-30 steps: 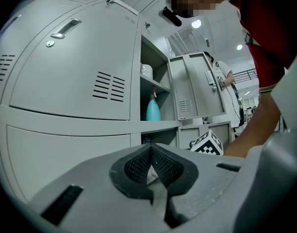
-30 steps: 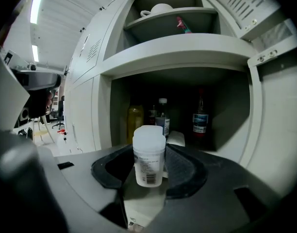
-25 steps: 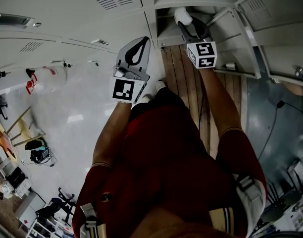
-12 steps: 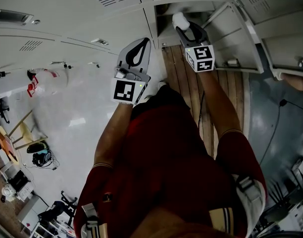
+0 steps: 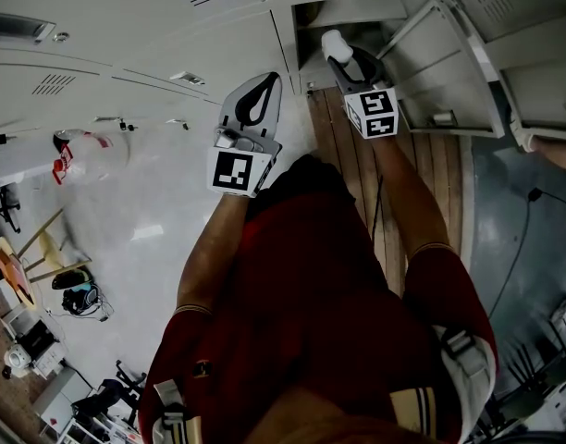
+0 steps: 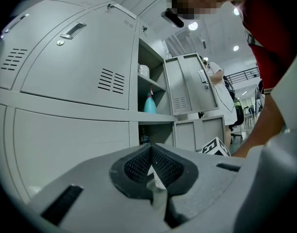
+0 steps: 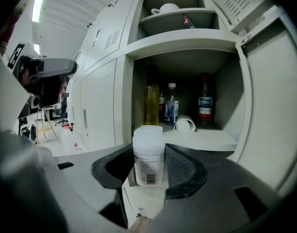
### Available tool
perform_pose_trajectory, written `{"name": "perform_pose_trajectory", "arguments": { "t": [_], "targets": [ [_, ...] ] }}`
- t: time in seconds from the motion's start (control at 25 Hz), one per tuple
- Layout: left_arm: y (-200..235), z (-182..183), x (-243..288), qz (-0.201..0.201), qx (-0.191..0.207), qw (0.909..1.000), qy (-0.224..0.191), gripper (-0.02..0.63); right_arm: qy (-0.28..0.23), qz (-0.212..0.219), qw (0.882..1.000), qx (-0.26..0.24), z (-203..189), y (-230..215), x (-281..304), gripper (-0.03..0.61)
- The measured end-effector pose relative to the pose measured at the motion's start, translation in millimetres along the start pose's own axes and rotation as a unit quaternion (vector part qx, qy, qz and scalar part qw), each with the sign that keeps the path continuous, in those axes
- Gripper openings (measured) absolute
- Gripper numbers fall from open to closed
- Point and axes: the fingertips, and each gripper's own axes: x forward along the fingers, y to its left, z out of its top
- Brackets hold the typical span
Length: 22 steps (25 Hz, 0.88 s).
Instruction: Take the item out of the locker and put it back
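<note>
Right fingers [image 7: 185, 171] gripping jar [image 7: 148, 155], left gripper [image 6: 150, 158] shut

- Lower locker shelf [image 7: 202, 139]: yellow bottle [image 7: 152, 103], white-capped bottle [image 7: 171, 106] and dark bottle [image 7: 205, 103] standing at the back, paper roll [image 7: 186, 124] lying on its side before them.
- Shelf above [image 7: 187, 15]: a white cup [image 7: 167, 7].

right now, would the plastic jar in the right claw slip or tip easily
Probably light: the translucent plastic jar looks empty. Its smooth round wall could slip in the right claw, and it would likely roll if tipped.
</note>
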Motion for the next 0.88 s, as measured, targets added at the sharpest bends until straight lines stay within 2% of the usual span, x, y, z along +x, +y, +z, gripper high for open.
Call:
{"name": "perform_pose_trajectory", "arguments": {
  "t": [0.4, 0.88],
  "targets": [
    [2, -16, 3, -0.005, 0.004, 0.9999, -0.015, 0.005, 0.005, -0.002, 1.0, 0.004, -29, 5, 14, 0.187],
    [12, -57, 6, -0.005, 0.003, 1.0, 0.003, 0.005, 0.01, 0.002, 1.0, 0.006, -60, 7, 47, 0.188]
  ]
}}
